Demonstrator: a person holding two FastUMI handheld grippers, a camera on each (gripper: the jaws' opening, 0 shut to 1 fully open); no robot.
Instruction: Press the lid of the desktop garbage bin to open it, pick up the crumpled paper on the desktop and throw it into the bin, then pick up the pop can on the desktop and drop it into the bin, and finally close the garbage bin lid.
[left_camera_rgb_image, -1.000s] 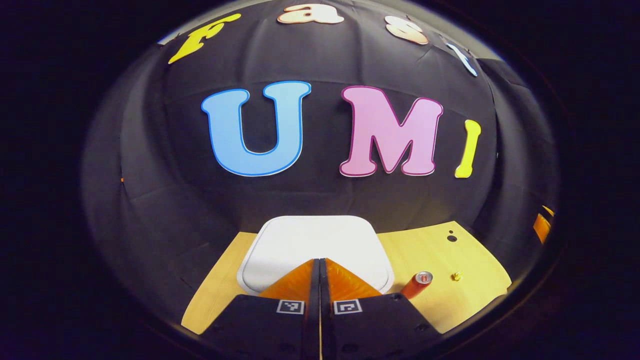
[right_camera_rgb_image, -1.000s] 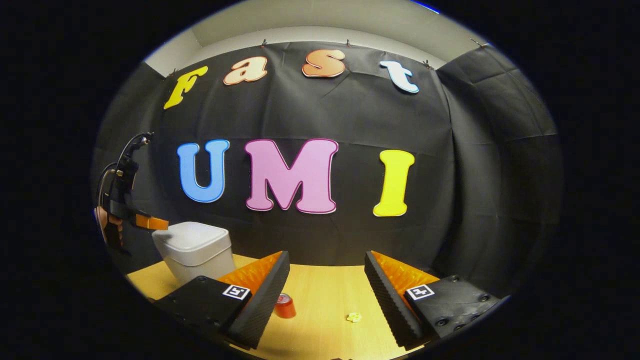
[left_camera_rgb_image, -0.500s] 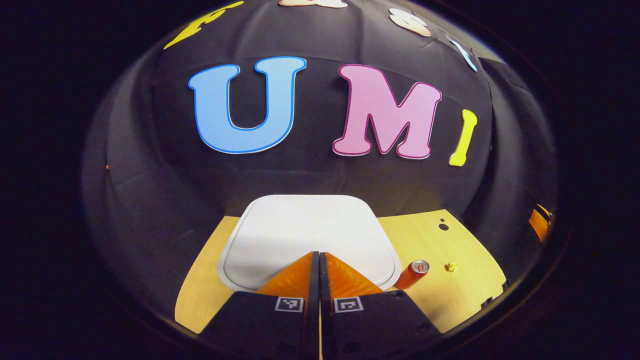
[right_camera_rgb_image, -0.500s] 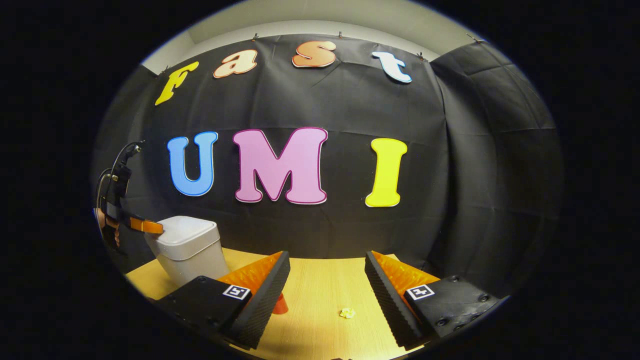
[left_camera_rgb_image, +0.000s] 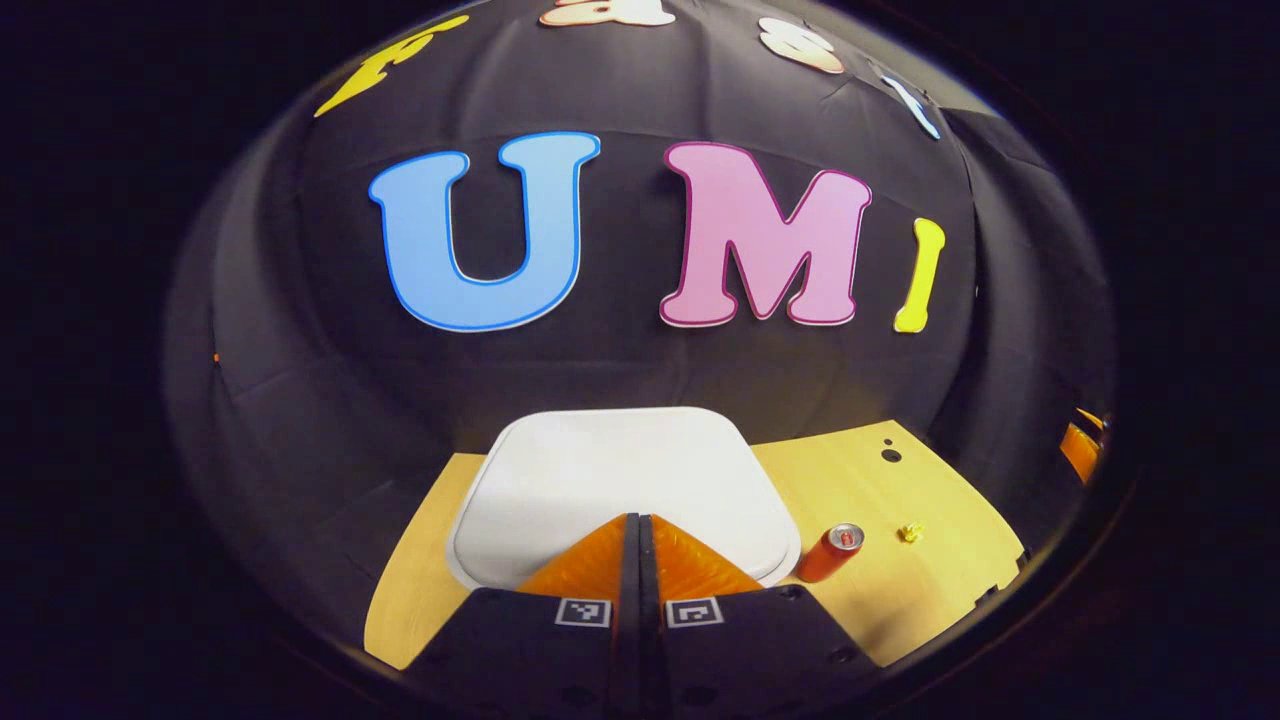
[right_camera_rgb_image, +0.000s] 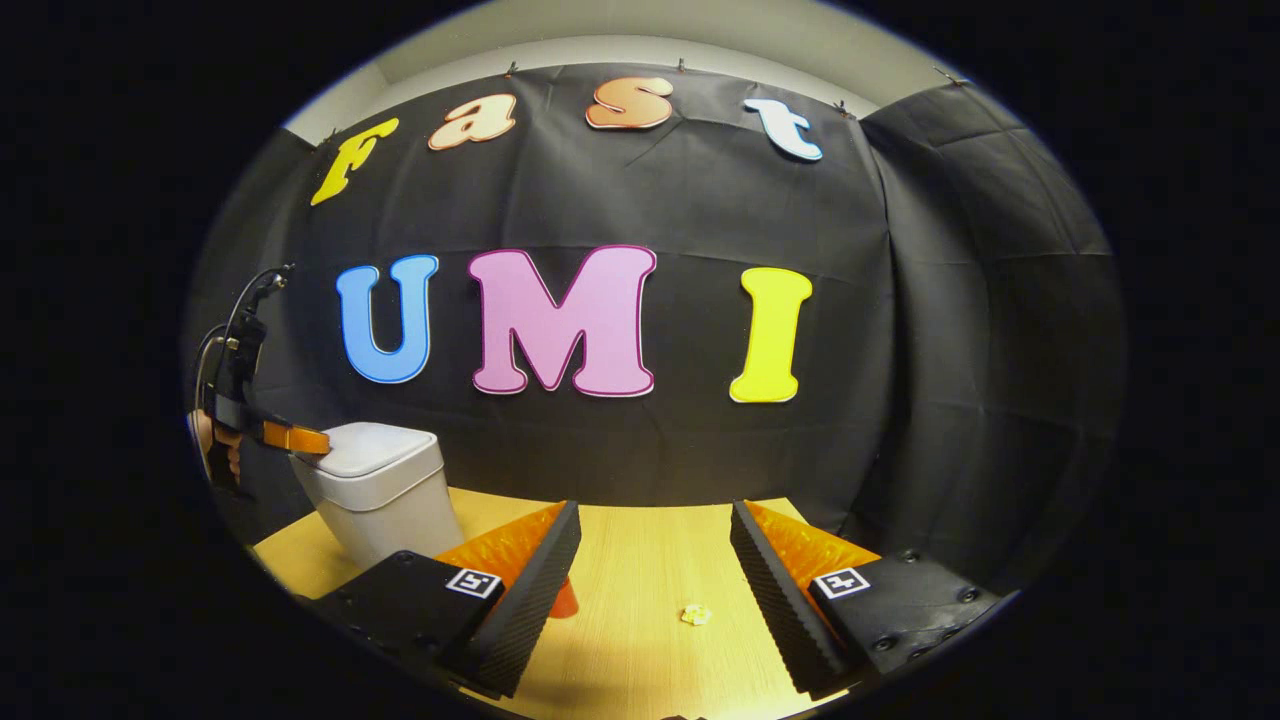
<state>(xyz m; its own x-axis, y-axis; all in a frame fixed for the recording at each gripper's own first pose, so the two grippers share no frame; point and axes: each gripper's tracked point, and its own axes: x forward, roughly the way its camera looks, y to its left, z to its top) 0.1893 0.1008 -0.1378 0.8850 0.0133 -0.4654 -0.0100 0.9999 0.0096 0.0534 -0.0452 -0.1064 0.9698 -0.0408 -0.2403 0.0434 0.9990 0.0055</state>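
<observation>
The closed left claw (left_camera_rgb_image: 638, 535) is pointing its tips down at the near edge of the shut lid (left_camera_rgb_image: 620, 480), while the open right claw (right_camera_rgb_image: 655, 560) is waiting with the paper (right_camera_rgb_image: 696, 614) lying on the table (right_camera_rgb_image: 640, 650) straight ahead between its fingers.

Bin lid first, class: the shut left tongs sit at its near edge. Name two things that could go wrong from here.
1. The shut left tongs meet the white plastic bin's lid at its near edge; the lid looks closed, so the press could slide off or tip the bin.
2. The orange pop can stands close beside the bin, so a nudged bin could topple it. The open right tongs face the small crumpled yellow paper.
</observation>
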